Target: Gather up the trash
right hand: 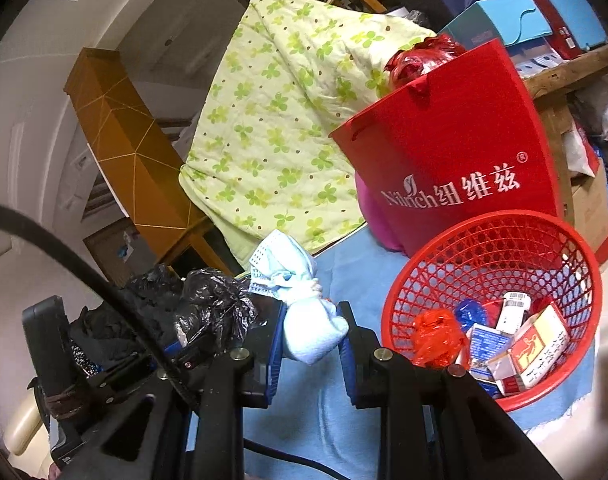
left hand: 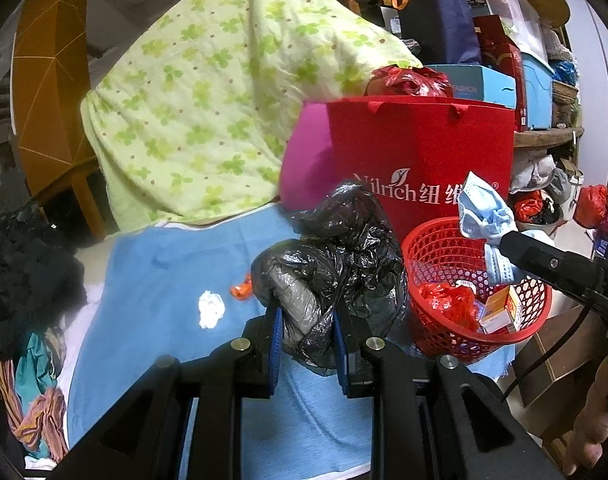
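The biggest thing I see is the green clover-print quilt (left hand: 207,96) heaped at the back, with the blue sheet (left hand: 159,272) spread flat in front of it. On that sheet stands a red paper gift bag (left hand: 424,148) with white lettering; a crumpled red plastic bag (left hand: 410,82) pokes out of its open top, and a magenta shape (left hand: 308,156) sits tucked behind its left side.

Just in front of the gift bag is my target, the red mesh basket (right hand: 492,240), resting on the sheet near its right edge. Inside it I can make out a red and white carton (right hand: 538,350), a blue and white box (right hand: 486,342), a small white packet with a barcode (right hand: 514,310), a blue wrapper (right hand: 470,314) and a scrunched red plastic scrap (right hand: 436,338).

My left claw (left hand: 308,320) is clamped on a crumpled black plastic bag (left hand: 344,256), held just left of the basket. My right claw (right hand: 314,332) is closed around a bundle of pale blue face masks (right hand: 299,304), up beside the basket's left rim and not yet over it.

Loose on the sheet, well left of the basket, lie a white tissue wad (left hand: 211,309) and a small orange-red wrapper (left hand: 241,289).
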Tool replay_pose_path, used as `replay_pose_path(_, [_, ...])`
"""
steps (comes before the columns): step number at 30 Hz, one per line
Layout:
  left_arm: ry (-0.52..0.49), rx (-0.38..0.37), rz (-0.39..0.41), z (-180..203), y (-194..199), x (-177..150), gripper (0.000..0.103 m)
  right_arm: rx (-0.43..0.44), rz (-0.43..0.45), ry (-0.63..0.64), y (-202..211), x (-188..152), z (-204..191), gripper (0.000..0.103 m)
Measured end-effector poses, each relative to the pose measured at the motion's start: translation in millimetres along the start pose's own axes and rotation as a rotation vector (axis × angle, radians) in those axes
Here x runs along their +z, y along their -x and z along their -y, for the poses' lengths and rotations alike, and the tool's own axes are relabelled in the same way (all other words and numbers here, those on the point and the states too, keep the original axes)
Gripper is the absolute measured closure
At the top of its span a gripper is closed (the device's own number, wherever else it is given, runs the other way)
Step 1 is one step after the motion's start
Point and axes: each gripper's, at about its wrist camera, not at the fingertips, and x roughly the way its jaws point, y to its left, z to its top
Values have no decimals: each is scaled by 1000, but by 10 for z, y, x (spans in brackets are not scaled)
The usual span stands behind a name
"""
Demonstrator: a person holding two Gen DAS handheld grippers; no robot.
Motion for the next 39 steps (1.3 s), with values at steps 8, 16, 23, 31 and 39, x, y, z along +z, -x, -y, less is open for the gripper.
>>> replay_pose_path(8, [-20, -16, -2, 111, -12, 31, 79, -20, 18, -21, 97, 30, 114, 76])
replay_pose_path(16, [-41, -26, 0, 203, -6, 42, 79, -35, 32, -45, 179, 47, 234, 76])
replay_pose_path(23, [-59, -41, 0, 315, -16, 74, 79, -44, 46, -69, 252, 76, 349, 76])
replay_pose_path(31, [-80, -81, 4, 476, -39, 127, 79, -74, 68, -99, 358, 113, 492, 76])
replay_pose_path(39, [-92, -154, 1, 660, -133, 220, 79, -105, 91, -133, 429, 141, 648, 76])
